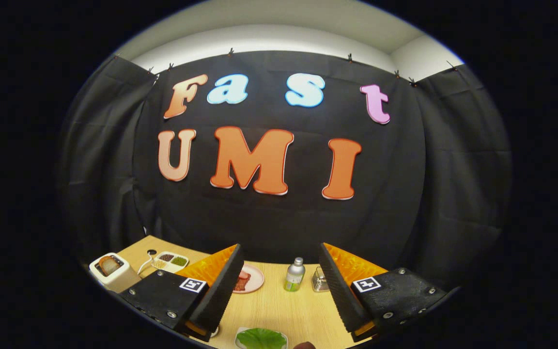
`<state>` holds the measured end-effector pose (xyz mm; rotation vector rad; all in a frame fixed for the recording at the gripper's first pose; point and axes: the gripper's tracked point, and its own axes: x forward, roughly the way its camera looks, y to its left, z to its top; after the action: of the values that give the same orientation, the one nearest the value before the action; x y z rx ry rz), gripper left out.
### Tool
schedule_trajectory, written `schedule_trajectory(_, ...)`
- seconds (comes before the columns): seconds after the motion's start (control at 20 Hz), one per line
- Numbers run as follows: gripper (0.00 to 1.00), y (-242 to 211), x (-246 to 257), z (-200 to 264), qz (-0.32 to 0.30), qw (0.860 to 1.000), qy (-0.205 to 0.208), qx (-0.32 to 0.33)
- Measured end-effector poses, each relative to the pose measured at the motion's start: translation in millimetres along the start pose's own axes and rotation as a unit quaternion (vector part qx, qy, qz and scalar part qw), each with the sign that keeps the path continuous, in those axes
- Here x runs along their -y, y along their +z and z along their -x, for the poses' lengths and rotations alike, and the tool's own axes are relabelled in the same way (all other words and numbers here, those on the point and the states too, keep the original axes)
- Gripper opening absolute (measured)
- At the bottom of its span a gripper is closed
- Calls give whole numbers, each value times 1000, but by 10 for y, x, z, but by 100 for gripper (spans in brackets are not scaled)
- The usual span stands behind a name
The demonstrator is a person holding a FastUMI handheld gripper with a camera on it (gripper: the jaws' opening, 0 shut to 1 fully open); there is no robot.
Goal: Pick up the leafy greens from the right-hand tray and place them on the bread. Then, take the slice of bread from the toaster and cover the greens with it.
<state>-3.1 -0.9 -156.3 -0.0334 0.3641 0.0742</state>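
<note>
the claw [279, 286] has two wedge-shaped fingers with ribbed inner faces, on black screwed plates, each carrying a square black-and-white marker.

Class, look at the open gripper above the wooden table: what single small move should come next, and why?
Probably tip the gripper down toward the green leafy greens in their pale tray. Its fingers stand wide apart and hold nothing, the greens lie low between them, and the pink round plate sits beyond on the wooden table.
</note>
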Motion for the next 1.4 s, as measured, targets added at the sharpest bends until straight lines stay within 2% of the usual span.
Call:
schedule_trajectory(0.2,94,-666,-107,-70,6,996,21,-81)
schedule_trajectory(0.4,95,-1352,-218,-53,9,983,50,-174)
schedule_trajectory(0.65,93,-2206,-393,52,9,952,95,-291)
schedule_trajectory(0.85,92,-2727,-415,169,35,927,104,-358)
schedule_trajectory(1.0,91,-3026,-474,255,51,906,121,-402)
schedule_trajectory(1.4,89,-3584,-539,281,70,864,132,-480)
